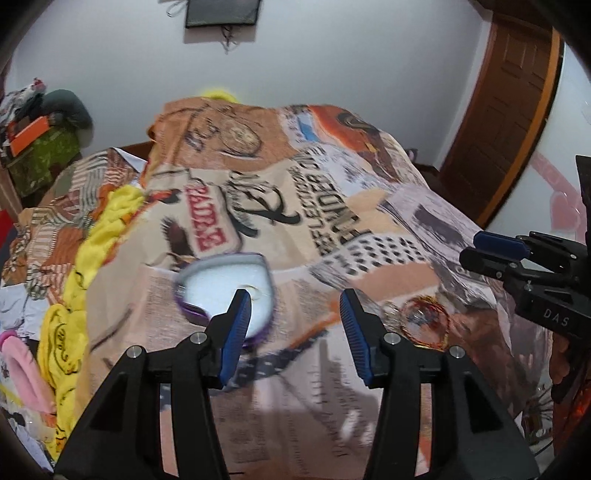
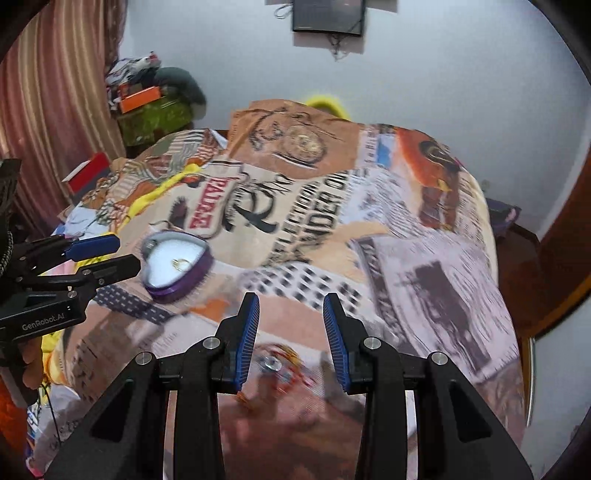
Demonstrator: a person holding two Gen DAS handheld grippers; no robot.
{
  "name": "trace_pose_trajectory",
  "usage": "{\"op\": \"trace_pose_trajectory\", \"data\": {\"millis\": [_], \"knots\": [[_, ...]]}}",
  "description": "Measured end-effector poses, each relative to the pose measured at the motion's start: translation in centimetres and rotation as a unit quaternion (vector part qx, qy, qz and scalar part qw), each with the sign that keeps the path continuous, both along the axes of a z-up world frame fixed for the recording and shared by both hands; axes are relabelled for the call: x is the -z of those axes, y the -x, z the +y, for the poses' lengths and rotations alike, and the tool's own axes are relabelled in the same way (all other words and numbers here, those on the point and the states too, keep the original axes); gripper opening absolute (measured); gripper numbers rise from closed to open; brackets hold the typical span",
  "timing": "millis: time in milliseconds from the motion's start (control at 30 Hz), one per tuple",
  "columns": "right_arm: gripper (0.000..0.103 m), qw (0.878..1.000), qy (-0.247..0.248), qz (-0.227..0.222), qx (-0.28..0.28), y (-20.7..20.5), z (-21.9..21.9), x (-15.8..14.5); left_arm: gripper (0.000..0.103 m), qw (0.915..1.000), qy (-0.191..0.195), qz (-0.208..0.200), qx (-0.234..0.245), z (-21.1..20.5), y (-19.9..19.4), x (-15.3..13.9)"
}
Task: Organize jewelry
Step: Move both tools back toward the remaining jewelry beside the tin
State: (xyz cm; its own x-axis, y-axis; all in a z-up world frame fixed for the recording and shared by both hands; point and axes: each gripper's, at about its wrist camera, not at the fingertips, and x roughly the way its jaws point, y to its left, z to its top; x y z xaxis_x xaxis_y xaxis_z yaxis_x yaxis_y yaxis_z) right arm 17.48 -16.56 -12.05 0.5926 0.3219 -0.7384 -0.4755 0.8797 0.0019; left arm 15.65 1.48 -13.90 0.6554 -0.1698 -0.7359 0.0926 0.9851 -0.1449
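Observation:
A purple heart-shaped box [image 1: 192,312] with a white lining lies open on the printed blanket [image 1: 332,229], with a small gold ring [image 1: 258,292] inside it. My left gripper [image 1: 294,293] hovers open just right of the box, nothing between its pads. Red and gold bangles [image 1: 424,321] lie on the blanket to its right. In the right wrist view my right gripper [image 2: 291,297] is open and empty above the blurred bangles [image 2: 275,363]. The heart box [image 2: 184,288] and ring [image 2: 181,263] lie up to its left. The left gripper [image 2: 107,254] is beside the box.
A yellow cloth [image 1: 99,236] and pink fabric [image 1: 26,373] are bunched at the blanket's left. Piled clothes and an orange box [image 2: 140,99] sit on a green-covered stand by the curtain. A wooden door [image 1: 509,110] is on the right. A dark frame [image 2: 328,16] hangs on the wall.

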Motion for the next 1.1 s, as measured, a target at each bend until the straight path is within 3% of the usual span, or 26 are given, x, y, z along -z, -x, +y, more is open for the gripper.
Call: {"op": "trace_pose_trajectory", "data": {"millis": [433, 700, 933, 1100], "knots": [[0.033, 0.997, -0.037, 0.055, 0.037, 1.3, -5.0, 3.0, 0.049, 0.9974, 0.003, 0.048, 0.054, -5.5, -0.9, 3.9], [0.033, 0.995, -0.059, 0.078, 0.025, 1.3, -5.1, 3.7, 0.049, 0.9963, -0.020, 0.047, 0.069, -7.0, -1.2, 5.2], [0.033, 0.995, -0.064, 0.071, 0.007, 0.2, -3.6, 3.9, 0.038, 0.9949, -0.001, 0.045, 0.090, -7.1, -1.9, 5.5], [0.033, 0.993, -0.066, 0.098, -0.009, -1.3, -2.8, 5.1, 0.028, 0.9938, 0.017, 0.045, 0.100, -7.1, -2.5, 5.7]]}}
